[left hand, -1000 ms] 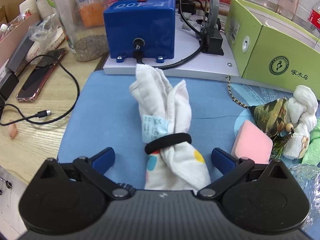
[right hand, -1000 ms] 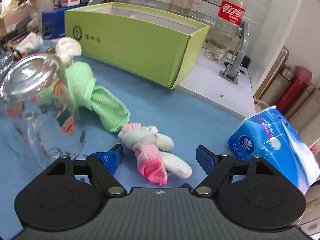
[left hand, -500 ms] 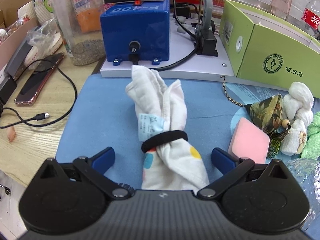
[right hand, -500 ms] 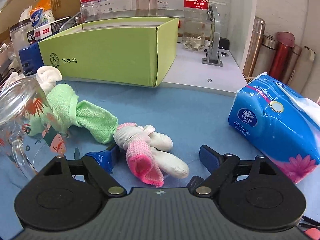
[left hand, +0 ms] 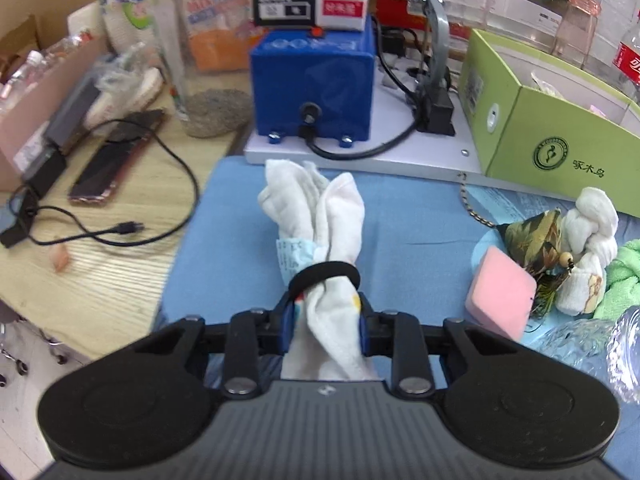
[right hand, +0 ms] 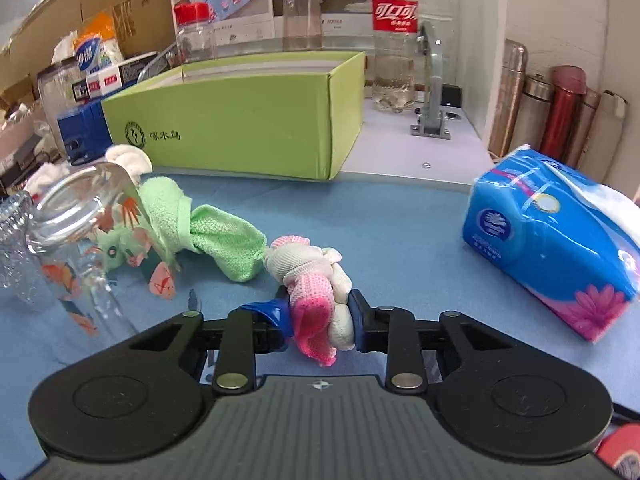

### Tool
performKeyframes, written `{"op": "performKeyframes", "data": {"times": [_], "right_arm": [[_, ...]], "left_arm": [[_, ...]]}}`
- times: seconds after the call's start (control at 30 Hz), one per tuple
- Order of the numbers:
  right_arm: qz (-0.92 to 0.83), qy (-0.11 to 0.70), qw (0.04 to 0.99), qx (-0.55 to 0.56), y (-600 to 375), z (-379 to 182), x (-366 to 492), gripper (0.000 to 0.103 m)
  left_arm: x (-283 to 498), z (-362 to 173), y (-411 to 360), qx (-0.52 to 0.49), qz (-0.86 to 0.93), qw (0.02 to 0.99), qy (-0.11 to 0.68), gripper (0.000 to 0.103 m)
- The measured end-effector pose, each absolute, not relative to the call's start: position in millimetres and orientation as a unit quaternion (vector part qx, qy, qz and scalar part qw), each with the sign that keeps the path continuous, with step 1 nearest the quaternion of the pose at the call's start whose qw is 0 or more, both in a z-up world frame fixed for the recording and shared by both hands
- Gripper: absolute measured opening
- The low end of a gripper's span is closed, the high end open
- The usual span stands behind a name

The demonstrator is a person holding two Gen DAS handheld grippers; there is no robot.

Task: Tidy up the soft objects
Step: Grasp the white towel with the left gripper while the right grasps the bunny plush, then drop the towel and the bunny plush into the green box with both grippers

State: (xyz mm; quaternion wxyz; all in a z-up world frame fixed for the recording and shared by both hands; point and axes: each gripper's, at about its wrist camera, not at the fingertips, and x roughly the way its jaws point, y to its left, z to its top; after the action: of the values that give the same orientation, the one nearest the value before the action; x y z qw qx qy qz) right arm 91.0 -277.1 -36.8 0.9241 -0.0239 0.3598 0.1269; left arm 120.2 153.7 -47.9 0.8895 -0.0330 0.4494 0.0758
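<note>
My left gripper [left hand: 324, 326] is shut on a white cloth bundle [left hand: 320, 224] tied with a black hair band, over the blue mat [left hand: 408, 220]. My right gripper [right hand: 318, 320] is shut on a knotted pink and white sock bundle [right hand: 308, 268]. A knotted green towel [right hand: 208, 236] lies just left of it. The open green box [right hand: 240, 128] stands behind; it also shows in the left wrist view [left hand: 552, 136]. A pink sponge [left hand: 500, 292], a patterned pouch [left hand: 532, 240] and a knotted white cloth [left hand: 588, 236] lie to the right of the left gripper.
A glass mug [right hand: 76, 232] stands left of the right gripper, a blue tissue pack [right hand: 548, 240] to its right. A blue machine [left hand: 312, 84] with cables sits behind the mat. A phone [left hand: 116, 160] and cable lie on the wooden table at left. Bottles and flasks line the back.
Both grippers have closed: the left on the white cloth bundle, the right on the pink and white sock bundle. Both views have shifted as the grippers moved.
</note>
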Motion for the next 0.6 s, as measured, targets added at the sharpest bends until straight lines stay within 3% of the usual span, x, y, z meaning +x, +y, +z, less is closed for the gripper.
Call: {"op": "performKeyframes", "data": {"times": [0.27,0.43,0.6], "right_arm": [[0.144,0.272,0.951,0.004,-282,28,80,0.012],[0.170,0.225,0.959,-0.018,-255,70,133,0.013],[0.185,0.236,0.954,-0.023,-230,82,206,0.013]], "left_arm": [[130,30,132,-0.039,0.009,0.923,0.382,0.028],[188,75,83,-0.031,-0.056,0.935,0.349,0.028],[252,83,38,-0.017,-0.094,0.931,0.352,0.028]]}}
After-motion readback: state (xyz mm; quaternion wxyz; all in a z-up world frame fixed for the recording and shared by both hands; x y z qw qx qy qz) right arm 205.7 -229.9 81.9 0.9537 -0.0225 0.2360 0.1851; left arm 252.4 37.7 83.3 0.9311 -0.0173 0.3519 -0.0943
